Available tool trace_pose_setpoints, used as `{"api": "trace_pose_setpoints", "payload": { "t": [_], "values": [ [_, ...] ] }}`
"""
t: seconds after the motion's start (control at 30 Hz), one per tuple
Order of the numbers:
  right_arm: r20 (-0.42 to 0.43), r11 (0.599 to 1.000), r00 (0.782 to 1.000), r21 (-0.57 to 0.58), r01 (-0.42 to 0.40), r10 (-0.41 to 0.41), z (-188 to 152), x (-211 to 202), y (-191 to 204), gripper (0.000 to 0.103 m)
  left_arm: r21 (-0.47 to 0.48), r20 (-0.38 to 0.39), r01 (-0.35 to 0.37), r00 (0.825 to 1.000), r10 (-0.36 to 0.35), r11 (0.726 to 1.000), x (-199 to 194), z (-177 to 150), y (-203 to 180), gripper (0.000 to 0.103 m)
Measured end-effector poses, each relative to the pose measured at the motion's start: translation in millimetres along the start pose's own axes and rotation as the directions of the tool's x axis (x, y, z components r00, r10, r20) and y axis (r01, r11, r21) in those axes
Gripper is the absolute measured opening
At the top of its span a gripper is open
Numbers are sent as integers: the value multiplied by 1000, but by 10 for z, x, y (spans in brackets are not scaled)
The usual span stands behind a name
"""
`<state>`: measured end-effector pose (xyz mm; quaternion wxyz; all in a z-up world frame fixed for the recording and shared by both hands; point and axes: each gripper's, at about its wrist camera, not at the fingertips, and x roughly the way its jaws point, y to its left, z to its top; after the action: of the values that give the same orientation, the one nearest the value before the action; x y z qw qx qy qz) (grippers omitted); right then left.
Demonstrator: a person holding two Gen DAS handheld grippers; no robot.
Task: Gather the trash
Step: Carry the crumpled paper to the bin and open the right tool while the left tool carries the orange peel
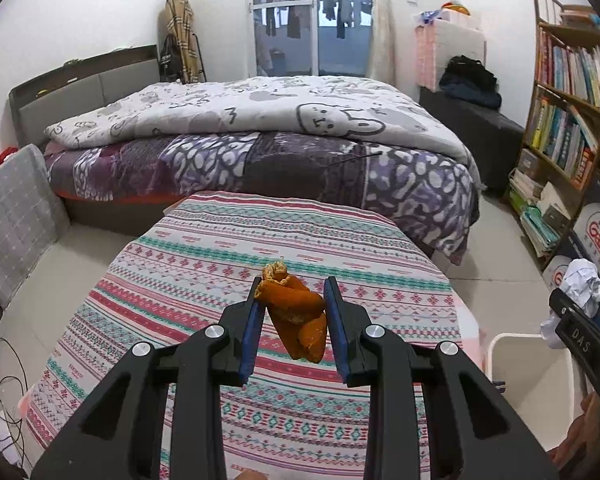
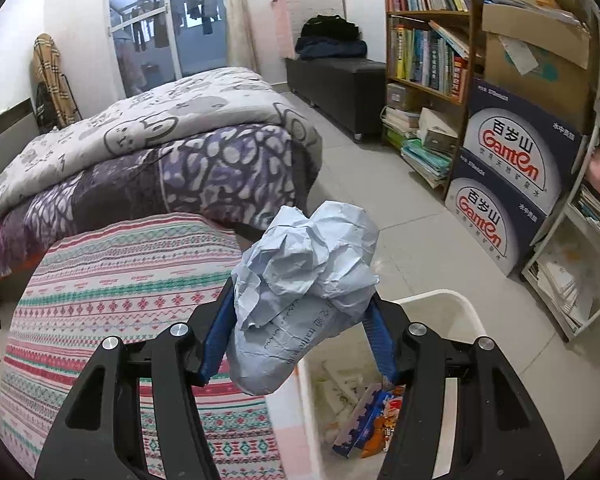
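My left gripper (image 1: 293, 292) is shut on a piece of orange peel (image 1: 298, 312) and holds it above the patterned tablecloth (image 1: 204, 264). My right gripper (image 2: 302, 304) is shut on a crumpled ball of white paper (image 2: 300, 276) and holds it over the near left edge of the white trash bin (image 2: 440, 300). The bin holds wrappers and scraps. In the left wrist view the right gripper with the paper (image 1: 580, 284) shows at the far right above the bin (image 1: 528, 364).
A bed with a patterned duvet (image 1: 260, 120) stands behind the table. A bookshelf (image 2: 428, 28) and stacked water cartons (image 2: 512, 168) line the right wall. A grey cushion (image 1: 16, 216) leans at the left. Cables (image 1: 0, 364) lie on the floor at the left.
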<state>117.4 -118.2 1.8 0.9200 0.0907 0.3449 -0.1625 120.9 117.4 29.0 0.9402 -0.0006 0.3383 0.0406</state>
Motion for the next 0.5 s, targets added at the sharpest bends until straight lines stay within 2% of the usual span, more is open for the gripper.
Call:
{"api": "trace_pose_setpoints", "payload": {
  "t": [0.5],
  "values": [
    [-40, 995, 996, 61, 81, -79, 45, 40, -599, 56, 97, -46, 119, 992, -115, 988, -11, -174, -750, 30]
  ]
}}
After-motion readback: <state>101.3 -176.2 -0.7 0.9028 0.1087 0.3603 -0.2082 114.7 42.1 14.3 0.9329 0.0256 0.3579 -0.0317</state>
